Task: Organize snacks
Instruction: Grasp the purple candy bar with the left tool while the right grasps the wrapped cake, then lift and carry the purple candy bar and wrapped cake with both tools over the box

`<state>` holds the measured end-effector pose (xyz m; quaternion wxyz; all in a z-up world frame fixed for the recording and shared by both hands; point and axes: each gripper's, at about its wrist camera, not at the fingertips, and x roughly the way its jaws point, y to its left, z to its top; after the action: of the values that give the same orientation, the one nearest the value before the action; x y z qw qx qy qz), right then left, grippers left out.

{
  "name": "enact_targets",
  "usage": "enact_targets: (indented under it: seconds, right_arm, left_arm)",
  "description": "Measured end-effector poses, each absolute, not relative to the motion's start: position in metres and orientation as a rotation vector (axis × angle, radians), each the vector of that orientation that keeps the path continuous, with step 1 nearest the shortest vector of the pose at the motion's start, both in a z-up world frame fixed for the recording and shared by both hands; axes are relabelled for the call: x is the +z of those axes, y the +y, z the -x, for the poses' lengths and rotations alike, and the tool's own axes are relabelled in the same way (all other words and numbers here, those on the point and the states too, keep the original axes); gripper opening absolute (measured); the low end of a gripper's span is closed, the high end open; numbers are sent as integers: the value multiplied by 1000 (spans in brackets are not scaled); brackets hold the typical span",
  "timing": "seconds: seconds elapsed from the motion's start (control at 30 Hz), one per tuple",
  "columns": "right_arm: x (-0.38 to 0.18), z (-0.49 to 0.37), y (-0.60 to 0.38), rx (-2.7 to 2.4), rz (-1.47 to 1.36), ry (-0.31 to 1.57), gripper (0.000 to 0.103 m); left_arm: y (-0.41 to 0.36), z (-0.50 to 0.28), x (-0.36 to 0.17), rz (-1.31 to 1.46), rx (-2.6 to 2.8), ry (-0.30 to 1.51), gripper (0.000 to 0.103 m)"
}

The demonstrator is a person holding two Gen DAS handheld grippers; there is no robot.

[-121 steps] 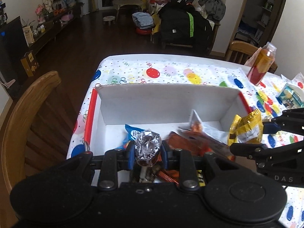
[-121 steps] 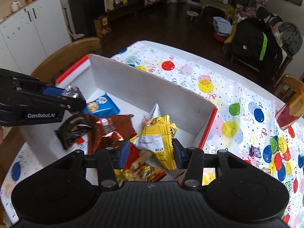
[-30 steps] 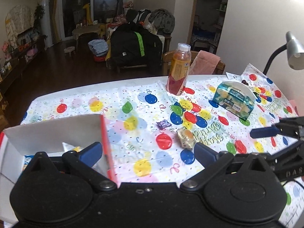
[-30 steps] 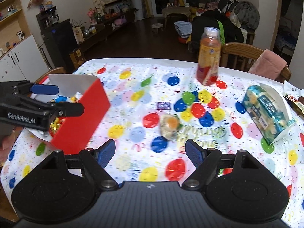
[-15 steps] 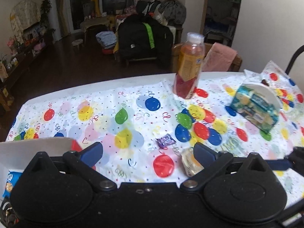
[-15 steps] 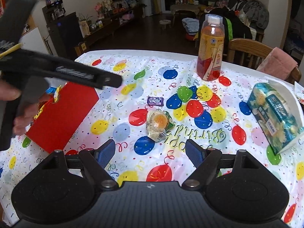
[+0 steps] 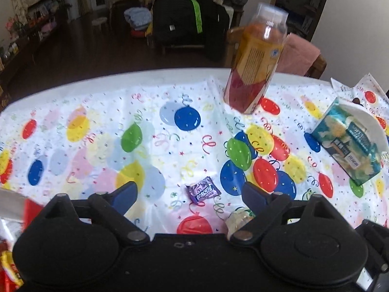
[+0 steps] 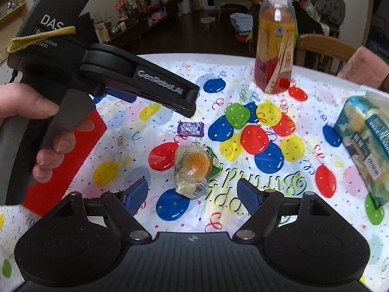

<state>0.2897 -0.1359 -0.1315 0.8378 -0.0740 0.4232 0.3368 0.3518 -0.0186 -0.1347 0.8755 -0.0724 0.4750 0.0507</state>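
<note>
A small purple candy [image 7: 203,192] lies on the balloon tablecloth, level with the tips of my open left gripper [image 7: 189,196] and between them. A clear-wrapped snack with an orange centre [image 8: 194,165] lies just ahead of my open right gripper [image 8: 192,194]. In the left wrist view that wrapped snack [image 7: 237,220] is half hidden behind my right-hand finger. The right wrist view shows the left gripper [image 8: 184,97] hovering above and left of the purple candy [image 8: 190,128]. The red box [image 8: 73,160] holding snacks stands at the left.
An orange drink bottle [image 8: 274,48] stands at the back of the table. A teal tissue pack [image 8: 364,141] lies at the right. A hand [image 8: 24,102] holds the left gripper's handle. Wooden chairs [image 8: 321,48] stand behind the far edge.
Four seconds ago both grippers held snacks over the box; now both are open and empty. They have swung right and come down close to the purple candy and the wrapped snack.
</note>
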Motion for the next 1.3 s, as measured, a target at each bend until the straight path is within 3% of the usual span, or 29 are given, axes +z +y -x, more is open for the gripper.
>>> enact_targets:
  seconds: [0.2, 0.73, 0.83, 0.97, 1.3]
  right_arm:
    - [-144, -303, -124, 717, 119, 927, 76]
    - [-167, -318, -113, 689, 87, 964, 56]
    - [-167, -315, -111, 683, 107, 950, 48]
    - [-167, -312, -111, 680, 106, 948, 45]
    - [-158, -299, -123, 677, 78, 948, 44]
  left_arm:
    - [-8, -371, -154, 303, 87, 1041, 73]
    - [-24, -388, -180, 260, 70, 1083, 57]
    - [-27, -387, -180, 235, 79, 1076, 45]
    - [-28, -384, -179, 200, 85, 1074, 27]
    - [-21, -369, -172, 244, 77, 1071, 24]
